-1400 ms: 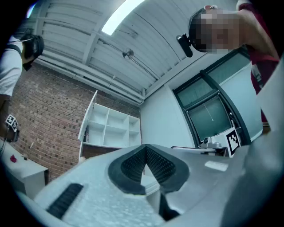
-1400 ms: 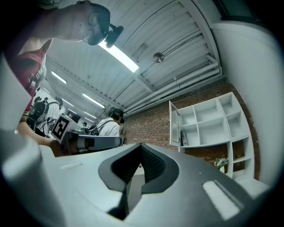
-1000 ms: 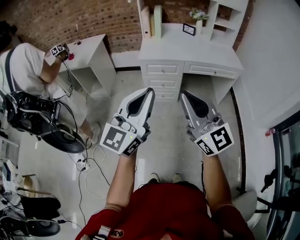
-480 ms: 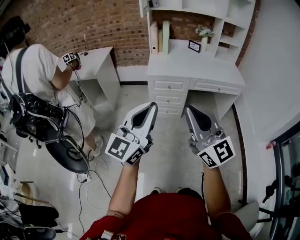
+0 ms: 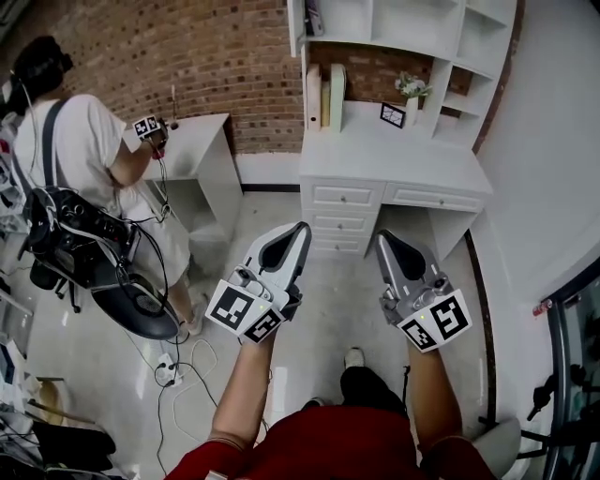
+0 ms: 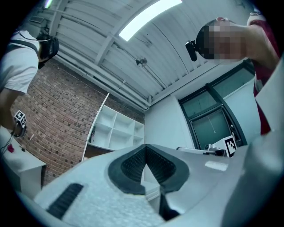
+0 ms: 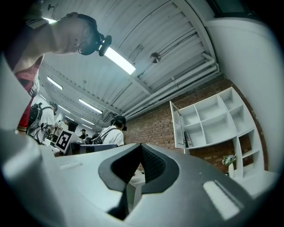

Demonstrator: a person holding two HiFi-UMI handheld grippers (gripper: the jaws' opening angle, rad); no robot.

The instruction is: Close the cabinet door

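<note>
1. The cabinet door stands swung open at the top left of the white shelf unit, above the desk surface, well ahead of both grippers
2. The left gripper and right gripper carry nothing, jaws pressed together
3. Likely best: step closer; raise one gripper; push the door's outer face steadily until it seats
</note>
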